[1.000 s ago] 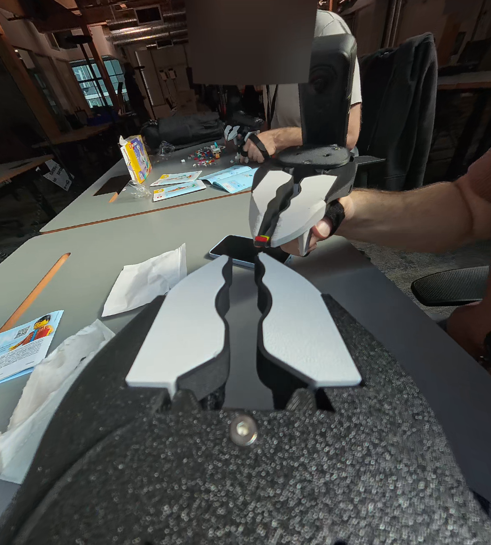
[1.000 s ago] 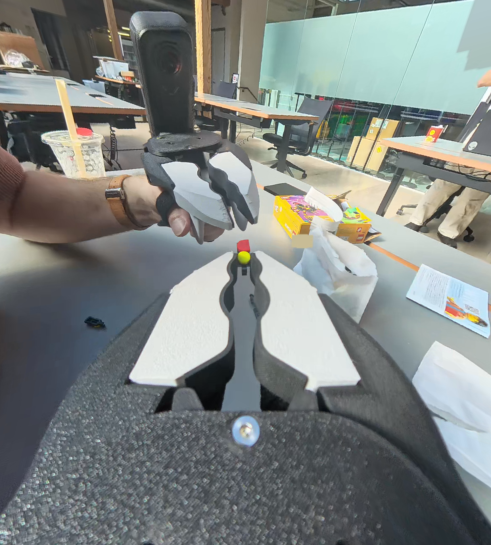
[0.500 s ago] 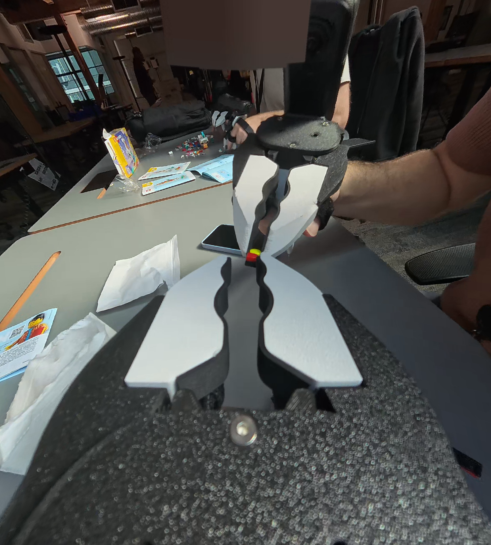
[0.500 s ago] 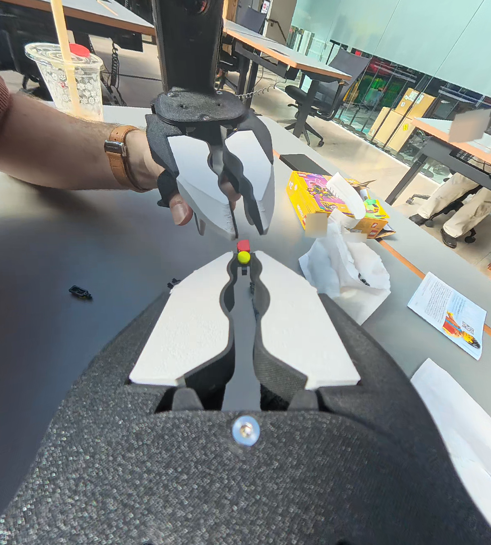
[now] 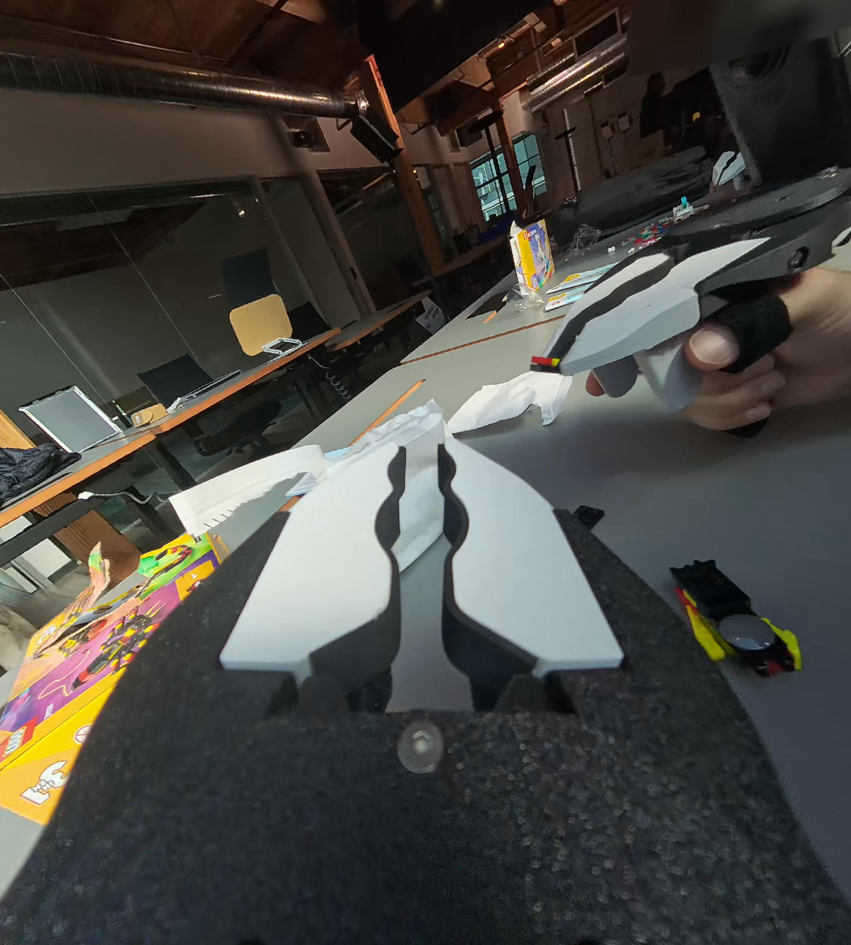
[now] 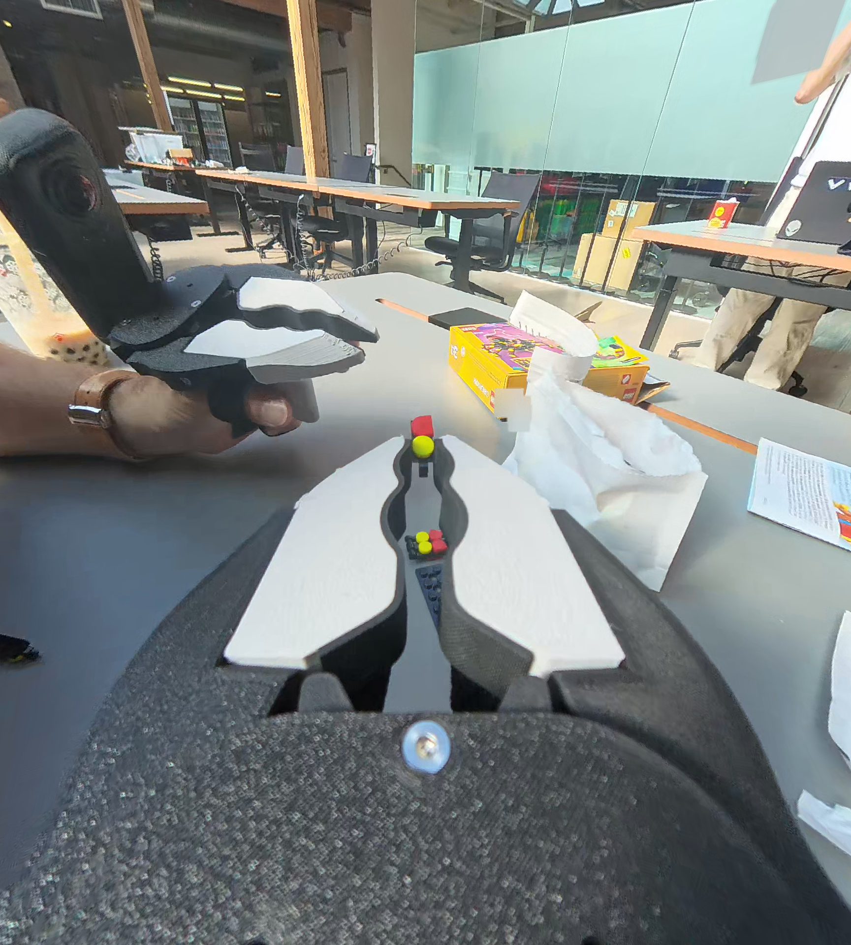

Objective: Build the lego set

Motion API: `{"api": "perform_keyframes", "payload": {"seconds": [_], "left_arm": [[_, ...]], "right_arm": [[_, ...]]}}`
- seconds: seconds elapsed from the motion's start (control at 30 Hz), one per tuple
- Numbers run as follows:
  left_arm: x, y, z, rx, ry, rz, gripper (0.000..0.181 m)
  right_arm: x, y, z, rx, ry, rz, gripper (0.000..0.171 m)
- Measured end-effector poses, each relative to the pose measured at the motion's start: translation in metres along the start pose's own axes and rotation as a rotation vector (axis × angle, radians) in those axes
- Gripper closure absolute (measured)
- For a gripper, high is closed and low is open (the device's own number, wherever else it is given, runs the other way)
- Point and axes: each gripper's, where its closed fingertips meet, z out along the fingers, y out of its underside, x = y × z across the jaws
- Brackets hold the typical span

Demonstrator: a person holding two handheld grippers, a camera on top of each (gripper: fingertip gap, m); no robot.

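a: right gripper point(image 6: 422, 441), right wrist view: we see its jaws nearly closed, pinching a small red-and-yellow piece point(image 6: 421, 435) at the very tips. the piece juts forward past the tips, long axis roughly in line with the fingers, red end leading.

b: left gripper point(image 5: 420, 452), left wrist view: the jaws stand a narrow gap apart with nothing between them.

a: what changed: half a second ago the two tools stood tip to tip, the left tips almost on the held piece. now we find the left gripper swung away to the left of the right one and turned flat, its tips pointing across the table point(image 6: 80, 537). the right gripper keeps the same piece.

b: we read this as no hand-over made. the piece remains unplaced.

a: outward: below the right fingers lies a second red-and-yellow cluster point(image 6: 426, 543) beside a dark studded plate point(image 6: 429, 588), both on the table. in the left wrist view the partly built black car point(image 5: 735, 631) lies near the table's right side, long axis running away from the camera and slightly left; which end is its front we cannot tell.

b: farther out: crumpled white paper bags point(image 6: 602, 480), the yellow set box point(image 6: 510, 358) toward the far edge, a booklet point(image 6: 827, 501) at the right edge.
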Motion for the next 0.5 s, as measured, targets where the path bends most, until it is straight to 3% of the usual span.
{"api": "perform_keyframes", "payload": {"seconds": [0.17, 0.5], "left_arm": [[0.0080, 0.0013, 0.0040, -0.014, -0.010, 0.115, 0.172], [0.0063, 0.0021, 0.0041, -0.011, -0.020, 0.118, 0.174]], "right_arm": [[0.0067, 0.0089, -0.0028, -0.014, 0.030, 0.001, 0.163], [-0.0005, 0.0101, -0.0024, -0.023, 0.011, -0.010, 0.164]]}}
